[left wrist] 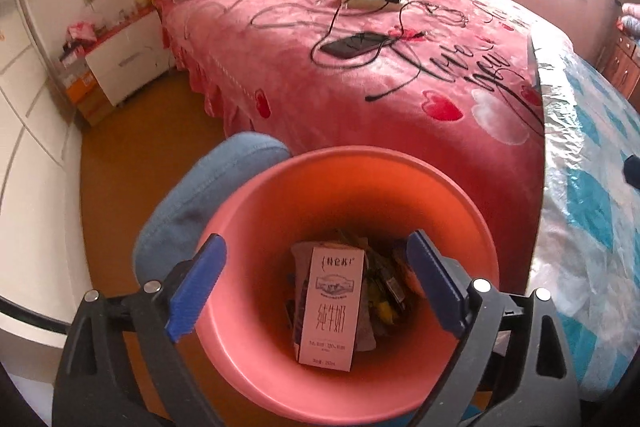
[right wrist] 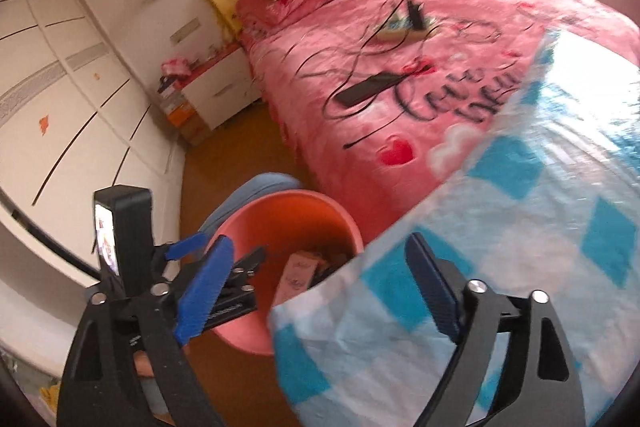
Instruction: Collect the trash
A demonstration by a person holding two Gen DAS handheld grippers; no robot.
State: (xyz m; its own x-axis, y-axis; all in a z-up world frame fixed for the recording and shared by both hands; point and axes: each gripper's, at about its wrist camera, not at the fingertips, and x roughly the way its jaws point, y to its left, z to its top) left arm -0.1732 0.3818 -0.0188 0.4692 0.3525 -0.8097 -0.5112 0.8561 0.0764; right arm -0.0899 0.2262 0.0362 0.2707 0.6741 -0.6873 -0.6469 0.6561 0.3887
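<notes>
Left gripper [left wrist: 316,301] hangs over the pink bin [left wrist: 400,163], jaws wide and empty; milk carton [left wrist: 330,307] lies inside. Right gripper [right wrist: 320,291], jaws wide and empty, hovers near the counter [right wrist: 540,227]. Withdraw upward, clear of the rim.

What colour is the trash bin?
Pink, shading to orange inside; the bin shows best in the left wrist view.

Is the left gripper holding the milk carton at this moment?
No, the left gripper stands open above the pink bin, and the milk carton lies inside the bin, clear of both fingers.
</notes>
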